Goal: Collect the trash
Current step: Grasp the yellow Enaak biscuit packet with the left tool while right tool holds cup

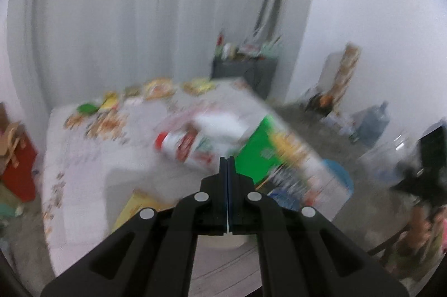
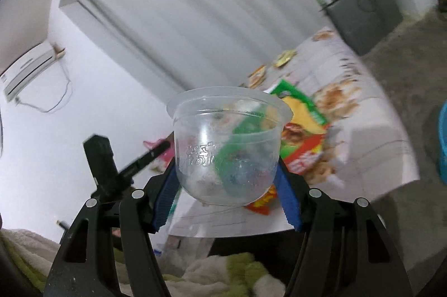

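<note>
The right gripper (image 2: 227,179) has its blue ribbed pads (image 2: 287,199) spread partway and pressed on either side of a clear, thin-walled plastic cup (image 2: 226,146). It grips the cup low on its tapered body, rim up and tipped a little, and holds it in the air above the near end of the table. The cup looks empty apart from some smears or droplets inside.

A cup like that weighs almost nothing, but I'd expect its wall to flex and crackle under a hard squeeze. The smooth taper could let it slide upward out of the pads. The lower body near the stiffer base, where it is held now, seems the sensible place; the rolled rim would be the other firm spot.

The left gripper (image 1: 227,160) is pinched fully shut, its two black fingers meeting edge to edge. Nothing I can make out sits between them, though that view is badly blurred.

Beyond both grippers stands a table under a white cloth printed with food pictures (image 2: 371,129). Litter lies on it: a green and yellow flat packet (image 2: 301,107), a red wrapper (image 2: 301,154), and a white bottle with a red cap (image 1: 181,145) lying on its side. A blue tub (image 1: 339,174) sits on the floor just beside the table's corner. Whether that is the trash bin, I cannot say. A grey curtain (image 1: 139,18) hangs behind.
</note>
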Motion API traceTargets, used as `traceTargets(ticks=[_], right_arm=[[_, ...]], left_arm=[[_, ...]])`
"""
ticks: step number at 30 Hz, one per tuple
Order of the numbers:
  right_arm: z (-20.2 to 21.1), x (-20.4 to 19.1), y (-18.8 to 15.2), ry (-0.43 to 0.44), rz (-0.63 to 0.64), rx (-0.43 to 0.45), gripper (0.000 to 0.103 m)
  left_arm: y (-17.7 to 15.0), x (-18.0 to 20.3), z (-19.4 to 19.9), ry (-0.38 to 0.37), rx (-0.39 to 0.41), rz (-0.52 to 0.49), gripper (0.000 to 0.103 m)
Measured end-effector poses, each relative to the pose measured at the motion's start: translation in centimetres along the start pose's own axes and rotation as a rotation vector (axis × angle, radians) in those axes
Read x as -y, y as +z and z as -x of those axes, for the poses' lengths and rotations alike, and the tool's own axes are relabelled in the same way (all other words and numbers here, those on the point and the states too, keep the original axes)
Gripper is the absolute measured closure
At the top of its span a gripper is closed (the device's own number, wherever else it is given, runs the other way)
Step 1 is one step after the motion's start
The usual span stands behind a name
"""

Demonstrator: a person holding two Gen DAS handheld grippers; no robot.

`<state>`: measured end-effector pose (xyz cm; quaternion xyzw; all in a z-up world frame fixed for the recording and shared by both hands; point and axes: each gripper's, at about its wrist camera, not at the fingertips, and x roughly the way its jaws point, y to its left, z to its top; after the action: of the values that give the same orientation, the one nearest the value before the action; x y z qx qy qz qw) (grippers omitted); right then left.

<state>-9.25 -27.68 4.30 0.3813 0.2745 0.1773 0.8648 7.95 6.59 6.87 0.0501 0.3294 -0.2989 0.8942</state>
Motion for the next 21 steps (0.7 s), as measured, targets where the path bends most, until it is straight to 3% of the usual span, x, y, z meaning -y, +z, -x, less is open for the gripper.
traceTargets(ticks=[3,5,8,15,21], right_arm=[[-0.2,0.2,-0.2,-0.011,-0.003,-0.007,0.042],[-0.5,0.4,-0.4,-0.007,-0.010,-0.024,0.042],[-1.3,1.2,-0.1,-0.015,-0.023,-0.042,0.042],[-1.4,1.7,0.0,-0.037,-0.047,-0.045,0.042],[-2.0,2.3,0.2,-0.044,-0.059,-0.056,0.042]], left_arm=[[-2.3,-1.3,-1.6,0.091,-0.099,-0.001,0.093],[-4.0,-1.8,-2.7,0.156,-0.146,-0.025,0.080],[-5.7,-2.0,-4.4,0.228,-0.189,-0.075,0.072],[-7.5,-1.2,-8.2,0.402,-0.229,-0.274,0.071],[-8.4,-1.6,-10.0,0.497,-0.275,-0.364,0.071]])
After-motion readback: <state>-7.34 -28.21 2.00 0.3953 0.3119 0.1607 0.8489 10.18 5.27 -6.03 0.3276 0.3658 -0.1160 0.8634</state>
